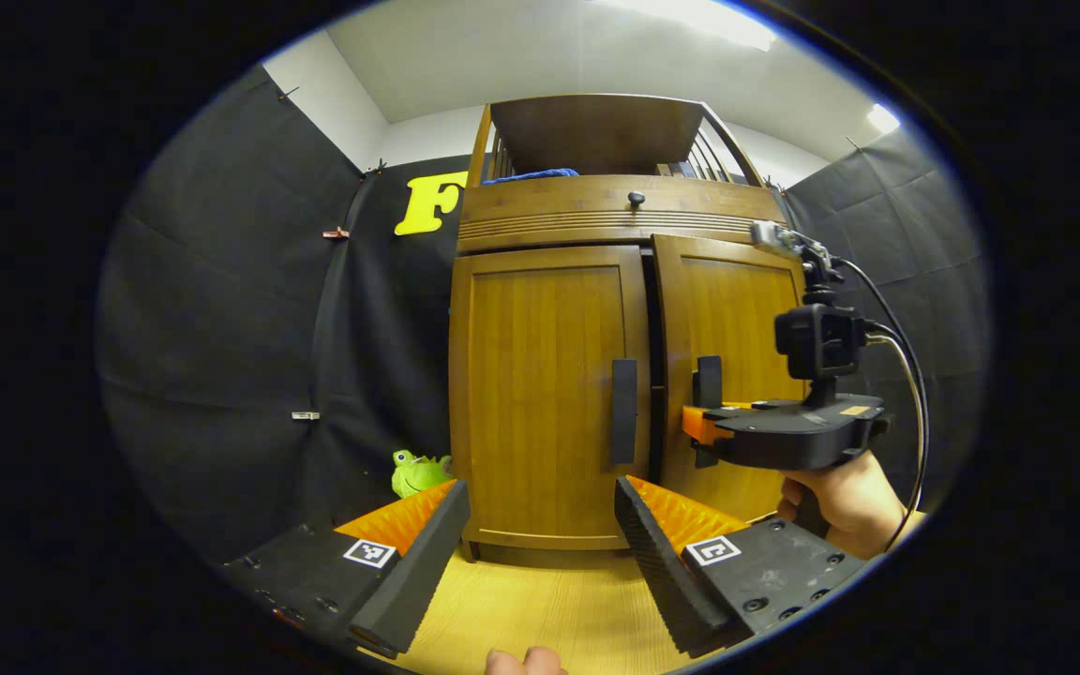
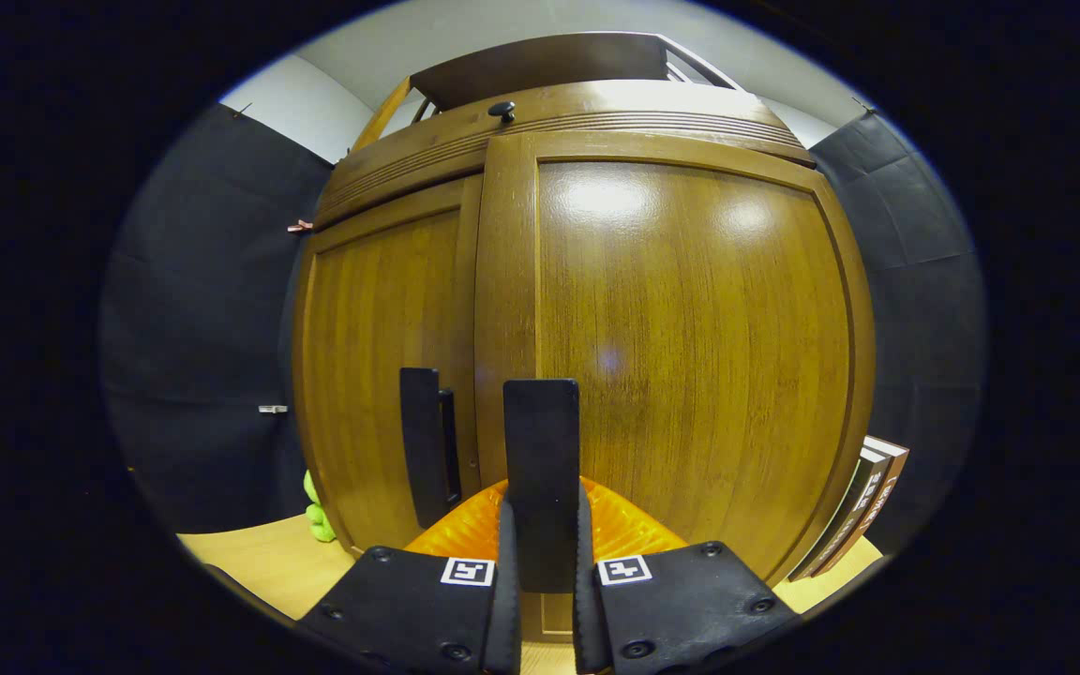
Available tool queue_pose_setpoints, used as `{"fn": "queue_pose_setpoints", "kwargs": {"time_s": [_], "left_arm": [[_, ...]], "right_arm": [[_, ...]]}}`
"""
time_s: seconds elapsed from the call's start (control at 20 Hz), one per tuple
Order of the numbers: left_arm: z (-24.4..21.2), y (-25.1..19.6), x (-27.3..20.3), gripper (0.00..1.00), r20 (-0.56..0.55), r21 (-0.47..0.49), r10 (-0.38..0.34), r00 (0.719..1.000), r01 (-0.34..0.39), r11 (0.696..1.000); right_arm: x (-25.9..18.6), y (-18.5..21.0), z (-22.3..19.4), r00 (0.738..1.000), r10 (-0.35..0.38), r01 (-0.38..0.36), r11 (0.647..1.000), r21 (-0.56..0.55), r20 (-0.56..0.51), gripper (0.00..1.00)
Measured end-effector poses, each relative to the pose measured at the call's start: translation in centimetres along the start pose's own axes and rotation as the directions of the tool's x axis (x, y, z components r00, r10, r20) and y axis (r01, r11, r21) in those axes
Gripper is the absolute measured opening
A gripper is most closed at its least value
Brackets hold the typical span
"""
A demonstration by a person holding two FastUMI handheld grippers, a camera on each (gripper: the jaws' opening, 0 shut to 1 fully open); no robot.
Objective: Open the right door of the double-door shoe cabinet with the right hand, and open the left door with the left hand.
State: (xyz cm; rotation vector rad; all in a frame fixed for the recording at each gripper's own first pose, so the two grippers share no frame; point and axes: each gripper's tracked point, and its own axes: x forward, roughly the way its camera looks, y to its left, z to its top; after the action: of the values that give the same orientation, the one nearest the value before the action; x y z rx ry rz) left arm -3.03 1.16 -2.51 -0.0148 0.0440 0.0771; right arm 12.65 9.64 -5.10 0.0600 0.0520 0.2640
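Two doors [image 1: 549, 394], two handles [image 1: 623, 411]

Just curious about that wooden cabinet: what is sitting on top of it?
On the shoe cabinet, a railed wooden shelf holds something blue at its left. A dark knob sits on the band below. The rest of the shelf is hidden from this low angle.

Bright, even light falls from ceiling lights [image 1: 709, 19] overhead. Both views are sharp at the centre and bend strongly outward toward the edges. Soft white glare patches sit on the glossy right door [image 2: 690, 309]. The black cloth walls [image 1: 221, 328] stay dim.
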Motion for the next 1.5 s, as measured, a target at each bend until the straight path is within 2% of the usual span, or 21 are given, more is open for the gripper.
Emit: {"fn": "queue_pose_setpoints", "kwargs": {"time_s": [0.05, 0.1, 0.3, 0.4, 0.45, 0.5, 0.55, 0.65, 0.7, 0.8, 0.85, 0.9, 0.95, 1.0, 1.1, 1.15, 1.2, 1.3, 1.35, 1.4, 1.5], "left_arm": [[0.2, 0.3, -0.7, 0.96, 0.004, -0.003, 0.008, 1.0, -0.008, 1.0], [-0.3, 0.5, -2.0, 0.97, 0.005, -0.003, 0.018, 1.0, -0.018, 1.0], [-0.4, 1.0, -3.3, 0.97, 0.012, -0.001, 0.038, 0.999, -0.038, 0.999], [-0.4, 0.9, -3.4, 0.96, 0.011, 0.004, 0.037, 0.999, -0.037, 0.999], [-0.5, 0.6, -3.4, 0.97, 0.009, 0.007, 0.037, 0.999, -0.037, 0.999], [-0.5, 0.3, -3.4, 0.96, 0.007, 0.009, 0.036, 0.999, -0.036, 0.999], [-0.6, 0.0, -3.5, 0.97, 0.005, 0.01, 0.032, 0.999, -0.032, 0.999], [-0.5, -0.8, -3.7, 0.96, 0.007, 0.013, 0.02, 1.0, -0.02, 1.0], [-0.3, -1.2, -3.7, 0.97, 0.01, 0.012, 0.014, 1.0, -0.014, 1.0], [-0.1, -2.2, -3.7, 0.96, 0.016, 0.008, -0.007, 1.0, 0.007, 1.0], [0.0, -2.6, -3.7, 0.96, 0.019, 0.008, -0.017, 1.0, 0.017, 1.0], [0.1, -3.1, -3.6, 0.96, 0.019, 0.007, -0.026, 0.999, 0.025, 1.0], [0.1, -3.8, -3.5, 0.96, 0.021, 0.006, -0.039, 0.999, 0.039, 0.999], [0.2, -4.4, -3.3, 0.96, 0.022, 0.005, -0.051, 0.998, 0.051, 0.999], [0.4, -5.5, -3.3, 0.96, 0.028, 0.001, -0.075, 0.997, 0.075, 0.997], [0.5, -5.9, -3.2, 0.96, 0.031, -0.002, -0.085, 0.996, 0.085, 0.996], [0.3, -6.2, -3.0, 0.96, 0.033, -0.007, -0.092, 0.995, 0.092, 0.996], [0.7, -7.0, -2.7, 0.96, 0.038, -0.018, -0.107, 0.994, 0.107, 0.994], [0.9, -7.2, -2.8, 0.96, 0.044, -0.022, -0.111, 0.993, 0.112, 0.993], [1.0, -7.4, -2.7, 0.97, 0.05, -0.026, -0.114, 0.992, 0.115, 0.993], [1.2, -7.7, -2.3, 0.96, 0.056, -0.027, -0.121, 0.991, 0.123, 0.992]], "right_arm": [[-1.1, -0.1, 0.1, 1.0, 0.007, -0.007, 1.0, -0.005, -0.004, 0.21], [-2.1, -0.2, 0.3, 1.0, 0.015, -0.015, 1.0, -0.008, -0.003, 0.25], [-6.4, -1.2, 0.8, 0.998, 0.055, -0.054, 0.998, 0.035, -0.006, 0.25], [-8.5, -1.9, 1.2, 0.998, 0.057, -0.057, 0.998, 0.025, 0.001, 0.25], [-9.4, -2.3, 1.2, 0.998, 0.058, -0.058, 0.998, 0.029, 0.0, 0.21], [-10.3, -2.7, 1.3, 0.998, 0.061, -0.061, 0.998, 0.036, -0.002, 0.25], [-11.2, -3.1, 1.4, 0.998, 0.064, -0.064, 0.997, 0.04, -0.003, 0.21], [-12.7, -4.2, 1.7, 0.998, 0.059, -0.059, 0.998, 0.033, -0.001, 0.21], [-13.5, -4.8, 1.8, 0.999, 0.05, -0.05, 0.998, 0.032, 0.0, 0.25], [-15.1, -6.0, 2.1, 1.0, 0.028, -0.028, 0.999, 0.032, 0.004, 0.21], [-15.8, -6.6, 2.3, 1.0, 0.015, -0.016, 0.999, 0.038, 0.006, 0.25], [-16.5, -7.4, 2.4, 1.0, 0.0, -0.001, 0.999, 0.044, 0.008, 0.25], [-17.2, -8.2, 2.5, 1.0, -0.018, 0.018, 0.999, 0.05, 0.011, 0.2], [-17.9, -9.0, 2.6, 0.999, -0.038, 0.037, 0.998, 0.052, 0.012, 0.25], [-19.2, -10.8, 2.8, 0.997, -0.077, 0.076, 0.996, 0.048, 0.013, 0.24], [-19.7, -11.6, 3.0, 0.995, -0.095, 0.094, 0.994, 0.048, 0.014, 0.19], [-20.2, -12.4, 3.0, 0.994, -0.113, 0.112, 0.992, 0.048, 0.011, 0.24], [-21.0, -14.3, 3.2, 0.988, -0.152, 0.152, 0.988, 0.042, 0.01, 0.24], [-21.3, -15.2, 3.2, 0.985, -0.173, 0.173, 0.985, 0.031, 0.009, 0.19], [-21.7, -16.1, 3.0, 0.981, -0.193, 0.193, 0.981, 0.02, 0.01, 0.24], [-22.5, -17.4, 3.2, 0.976, -0.218, 0.218, 0.976, 0.007, 0.007, 0.22]]}}
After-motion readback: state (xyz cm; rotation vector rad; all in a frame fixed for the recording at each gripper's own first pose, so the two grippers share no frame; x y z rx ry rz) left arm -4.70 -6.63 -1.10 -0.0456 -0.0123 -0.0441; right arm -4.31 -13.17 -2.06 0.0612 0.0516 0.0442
